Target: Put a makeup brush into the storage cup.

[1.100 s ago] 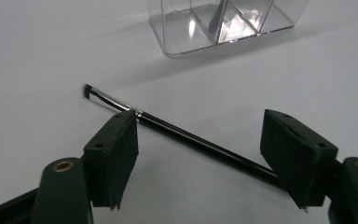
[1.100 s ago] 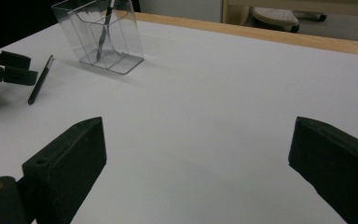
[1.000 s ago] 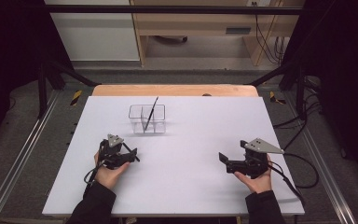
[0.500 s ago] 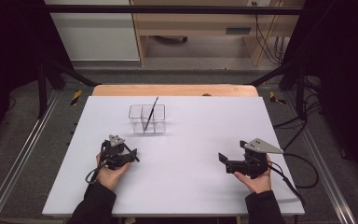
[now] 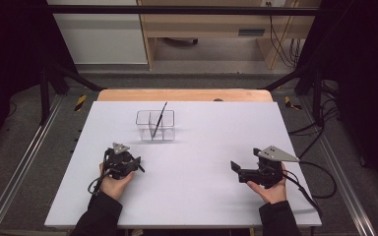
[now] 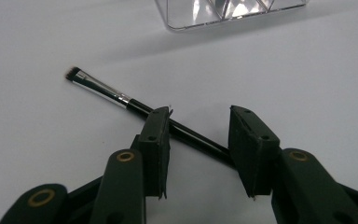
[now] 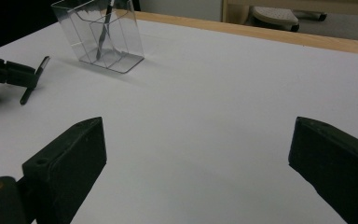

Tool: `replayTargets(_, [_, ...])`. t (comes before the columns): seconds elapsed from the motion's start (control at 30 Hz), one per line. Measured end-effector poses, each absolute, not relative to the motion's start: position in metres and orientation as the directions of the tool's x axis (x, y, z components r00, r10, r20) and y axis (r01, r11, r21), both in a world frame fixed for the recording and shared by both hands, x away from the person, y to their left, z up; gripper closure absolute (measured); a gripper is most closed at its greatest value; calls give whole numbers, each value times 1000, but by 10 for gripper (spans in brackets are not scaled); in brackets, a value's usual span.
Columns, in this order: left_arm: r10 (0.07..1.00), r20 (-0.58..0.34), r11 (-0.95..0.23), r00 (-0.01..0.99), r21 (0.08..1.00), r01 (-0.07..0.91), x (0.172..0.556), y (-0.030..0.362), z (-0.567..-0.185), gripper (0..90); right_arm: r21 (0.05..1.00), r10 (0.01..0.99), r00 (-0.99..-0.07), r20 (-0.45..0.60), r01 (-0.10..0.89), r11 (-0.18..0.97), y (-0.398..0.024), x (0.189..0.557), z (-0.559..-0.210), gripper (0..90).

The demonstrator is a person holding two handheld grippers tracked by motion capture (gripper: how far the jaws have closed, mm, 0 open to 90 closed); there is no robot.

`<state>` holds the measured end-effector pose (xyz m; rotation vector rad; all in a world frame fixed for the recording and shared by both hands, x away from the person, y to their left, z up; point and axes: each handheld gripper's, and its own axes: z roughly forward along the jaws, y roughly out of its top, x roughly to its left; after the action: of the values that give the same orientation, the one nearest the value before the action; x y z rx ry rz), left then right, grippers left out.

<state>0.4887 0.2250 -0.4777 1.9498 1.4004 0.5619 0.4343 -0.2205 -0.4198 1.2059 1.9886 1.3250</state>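
Jaws of the left gripper have just been closing around the thin black makeup brush — not yet clamped — while the right gripper stands wide apart.

Your makeup brush: slim black handle, silver ferrule, short dark bristle tip. Lies flat on white tabletop, diagonal, bristles pointing up-left in left gripper view, handle end running btwn your jaws. Sits just in front of clear organizer, not touching it.
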Motion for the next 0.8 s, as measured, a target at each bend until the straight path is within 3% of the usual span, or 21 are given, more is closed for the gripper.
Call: replayTargets(0.8, [933, 0, -255, 361, 708, 659, 486, 233, -472, 701, 897, 855, -511, 87, 414, 156, -221, 435, -420, 45])
